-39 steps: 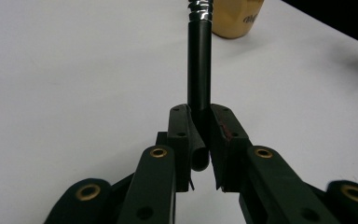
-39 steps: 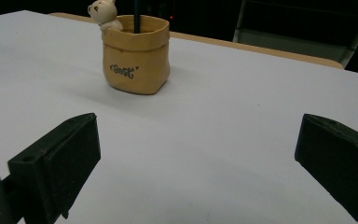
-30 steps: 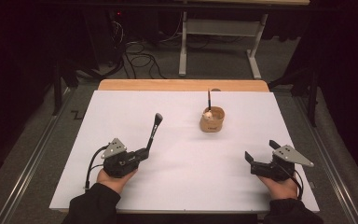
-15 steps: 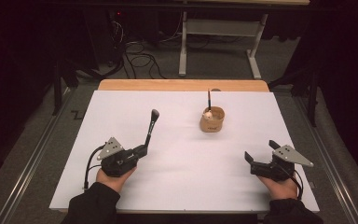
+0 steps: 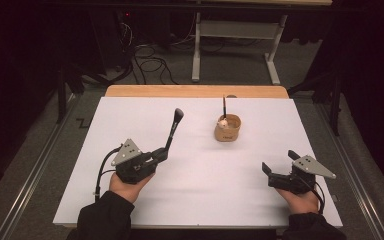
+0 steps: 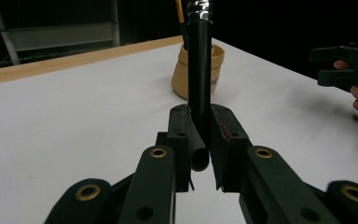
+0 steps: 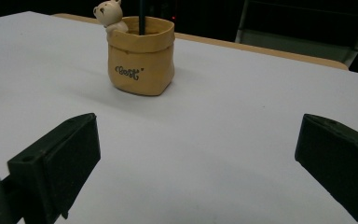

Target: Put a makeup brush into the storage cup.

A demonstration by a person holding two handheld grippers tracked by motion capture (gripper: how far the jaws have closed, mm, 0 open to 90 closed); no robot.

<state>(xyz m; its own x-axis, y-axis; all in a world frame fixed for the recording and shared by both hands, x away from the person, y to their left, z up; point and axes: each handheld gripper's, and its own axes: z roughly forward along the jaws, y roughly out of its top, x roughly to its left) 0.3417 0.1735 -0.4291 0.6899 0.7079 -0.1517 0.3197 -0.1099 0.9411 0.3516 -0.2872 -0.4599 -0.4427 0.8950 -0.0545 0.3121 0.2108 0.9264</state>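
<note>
We have the left gripper (image 5: pixel 161 154) clamped on the butt end of a slim black makeup brush (image 6: pixel 199 93), held upright above the white table (image 5: pixel 200 200). It looks light, stiff and probably slick, so we keep the low grip. The right gripper (image 5: pixel 279 166) rests open. Beyond stands the tan bag-shaped ceramic holder (image 5: pixel 228 128), with open room around and edges far.

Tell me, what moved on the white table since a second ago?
The left gripper, shut on the black makeup brush, lifted it and tipped it more upright. The open right gripper and the tan pouch-shaped holder with its bear figurine stayed put.
</note>
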